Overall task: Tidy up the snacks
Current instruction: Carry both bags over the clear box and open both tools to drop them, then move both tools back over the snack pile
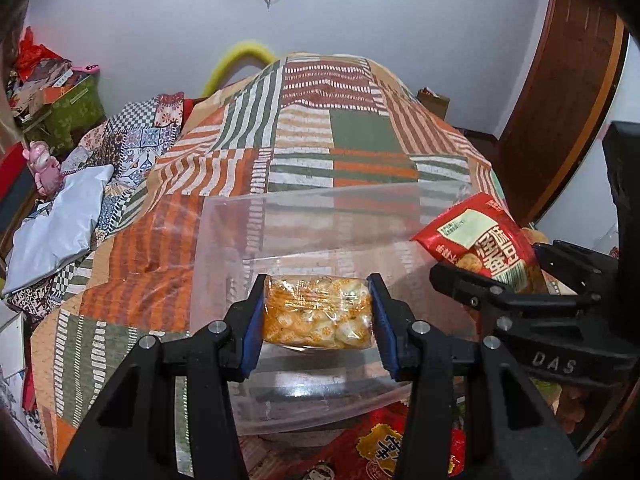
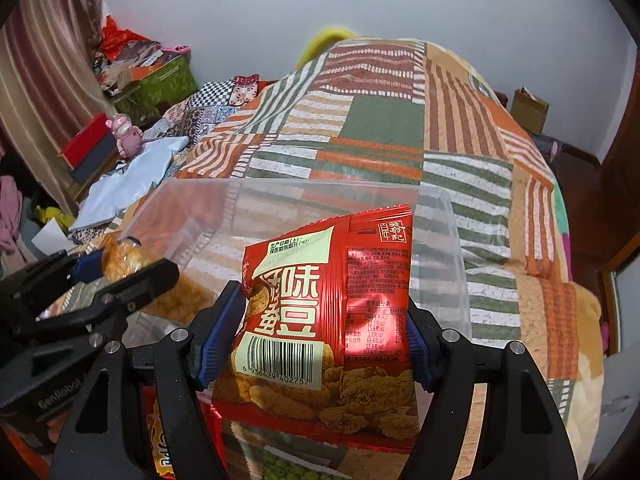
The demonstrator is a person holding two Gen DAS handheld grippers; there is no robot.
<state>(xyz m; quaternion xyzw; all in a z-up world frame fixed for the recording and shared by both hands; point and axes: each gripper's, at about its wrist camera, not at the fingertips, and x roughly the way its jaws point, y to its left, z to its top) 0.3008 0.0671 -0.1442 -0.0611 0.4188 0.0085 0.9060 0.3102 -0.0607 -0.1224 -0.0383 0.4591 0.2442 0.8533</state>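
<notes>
Snacks are in both grippers above a clear bin that sits on the patchwork bedspread. The left gripper pinches a clear packet of orange-white candies between its blue pads, holding it level over the near part of the bin. The right gripper clamps a red bag with a barcode label by its sides, upright, the bag's top leaning toward the bin's far wall. From the left view the red bag hangs at the bin's right side, beside the candy packet but apart from it. More snack packs lie under the grippers at the near edge: a red one and a green-pea one. The step appears to be dropping both packs into the bin. To do it well, each gripper should lower its pack inside the walls before letting go, so nothing catches the thin rim or tips the light bin on the soft bedding. Releasing one at a time, candies left and bag right, would likely keep them side by side. The red bag is puffy and may spring or slide on release, so a low drop seems safer.
</notes>
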